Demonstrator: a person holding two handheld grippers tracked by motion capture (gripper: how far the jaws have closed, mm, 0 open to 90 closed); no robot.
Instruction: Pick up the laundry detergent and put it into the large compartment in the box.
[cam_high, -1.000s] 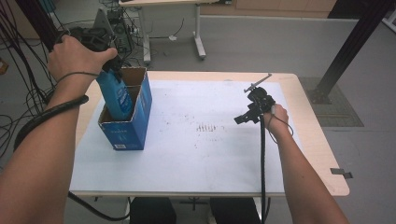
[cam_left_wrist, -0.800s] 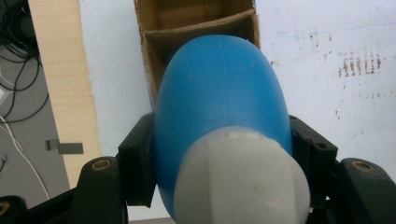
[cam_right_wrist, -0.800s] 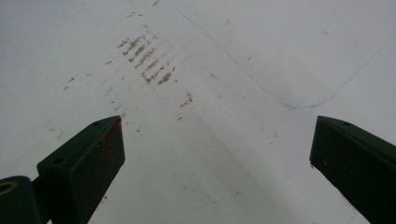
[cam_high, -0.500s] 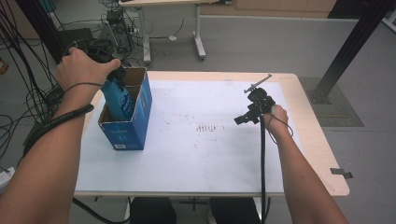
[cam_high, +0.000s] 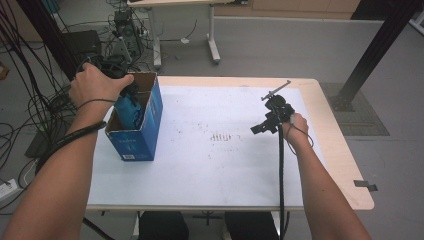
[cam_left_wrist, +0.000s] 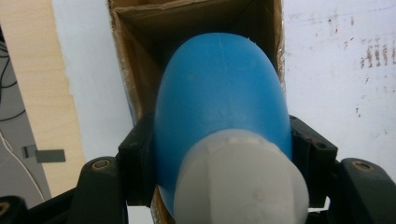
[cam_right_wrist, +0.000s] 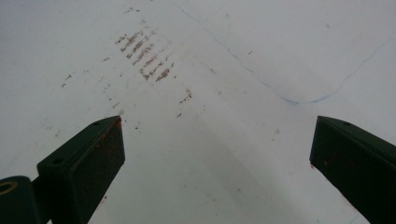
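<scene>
A blue bottle (cam_left_wrist: 219, 102) with a white cap (cam_left_wrist: 240, 182) is clamped between the jaws of my left gripper (cam_left_wrist: 219, 154), bottom end pointing down into an open blue cardboard box (cam_high: 140, 127). From above, the bottle (cam_high: 129, 111) sits partly inside the box, under the hand holding the left gripper (cam_high: 125, 90). My right gripper (cam_high: 262, 127) rests over the white sheet at the table's right, jaws wide apart with nothing between them (cam_right_wrist: 217, 154).
A white paper sheet (cam_high: 215, 165) with brown smudges (cam_high: 220, 136) covers the wooden table (cam_high: 345, 165). Cables and equipment (cam_high: 120, 30) lie on the floor beyond the left edge. A black post (cam_high: 370, 55) stands at the far right.
My left gripper has lowered the blue bottle deeper into the box. The right gripper has stayed in place.
</scene>
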